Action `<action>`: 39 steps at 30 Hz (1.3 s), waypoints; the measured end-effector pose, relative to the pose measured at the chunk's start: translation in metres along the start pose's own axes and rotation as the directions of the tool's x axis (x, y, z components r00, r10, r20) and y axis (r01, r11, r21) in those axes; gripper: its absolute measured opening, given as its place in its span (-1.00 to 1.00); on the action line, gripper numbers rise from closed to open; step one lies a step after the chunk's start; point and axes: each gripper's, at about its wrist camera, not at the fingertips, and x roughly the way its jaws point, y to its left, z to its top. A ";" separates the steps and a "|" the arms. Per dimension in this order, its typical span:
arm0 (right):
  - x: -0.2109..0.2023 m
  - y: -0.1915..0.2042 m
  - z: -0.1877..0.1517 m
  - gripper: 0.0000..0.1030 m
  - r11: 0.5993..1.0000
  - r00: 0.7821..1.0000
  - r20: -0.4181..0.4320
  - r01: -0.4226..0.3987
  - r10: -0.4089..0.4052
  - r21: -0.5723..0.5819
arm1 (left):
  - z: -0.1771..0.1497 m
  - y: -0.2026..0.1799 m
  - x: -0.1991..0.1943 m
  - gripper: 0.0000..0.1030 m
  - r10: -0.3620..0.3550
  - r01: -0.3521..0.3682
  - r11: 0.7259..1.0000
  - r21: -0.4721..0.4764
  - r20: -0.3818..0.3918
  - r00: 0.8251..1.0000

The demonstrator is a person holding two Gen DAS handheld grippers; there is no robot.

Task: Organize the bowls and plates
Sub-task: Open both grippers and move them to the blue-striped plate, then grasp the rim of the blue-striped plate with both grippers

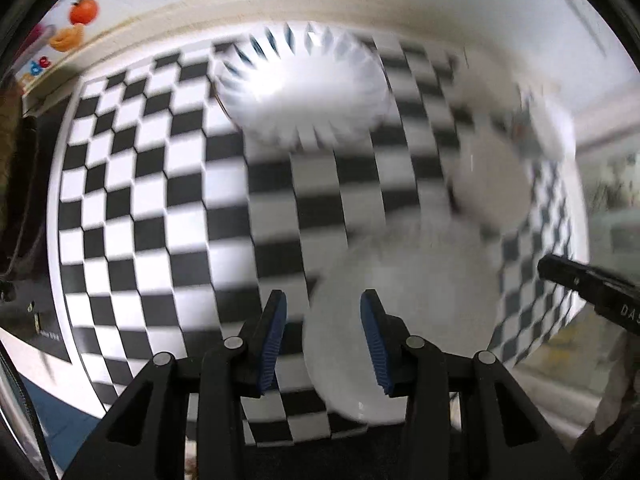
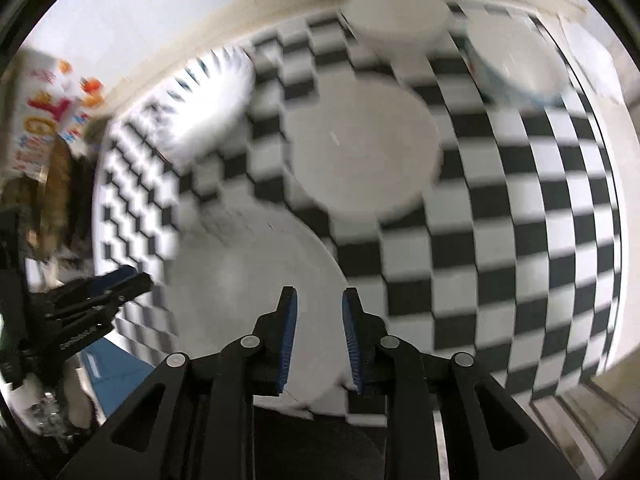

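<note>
My left gripper (image 1: 323,338) hangs above the checkered table (image 1: 160,184) with its jaws apart and nothing between them. Just ahead of its tips, slightly toward my right-hand finger, lies a plain white plate (image 1: 404,320), blurred. Farther ahead sits a white plate with blue stripes around the rim (image 1: 304,84). Off to the right of the tips I see a white bowl (image 1: 494,184), also smeared by blur. The tip of my other tool pokes in from the far right.

My right gripper (image 2: 319,342) is likewise parted and holds nothing. The plain white plate (image 2: 256,280) lies directly below and ahead of its tips. Beyond it sits the white bowl (image 2: 362,148), with another white bowl (image 2: 396,20) farther off and a blue-rimmed bowl (image 2: 516,56) ahead to the right. The striped plate (image 2: 208,96) lies ahead to the left.
</note>
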 end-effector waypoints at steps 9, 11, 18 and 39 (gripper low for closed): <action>0.032 0.049 0.140 -0.20 0.982 0.981 0.063 -0.188 0.185 0.036 | 0.111 0.087 0.029 -0.29 -0.074 0.076 0.977 -0.200 0.018 0.997; 0.054 0.054 0.167 -0.20 0.978 0.979 0.042 -0.201 0.199 0.058 | 0.127 0.102 0.045 -0.29 -0.083 0.080 0.970 -0.229 -0.003 0.997; 0.126 0.064 0.226 -0.20 0.979 0.981 -0.038 -0.189 0.192 0.072 | 0.165 0.120 0.092 -0.29 -0.152 0.124 0.957 -0.263 -0.089 0.984; 0.164 0.077 0.234 -0.72 0.995 0.994 -0.056 -0.094 0.092 -0.043 | 0.182 0.100 0.113 -0.55 -0.105 0.089 0.982 -0.168 -0.085 0.991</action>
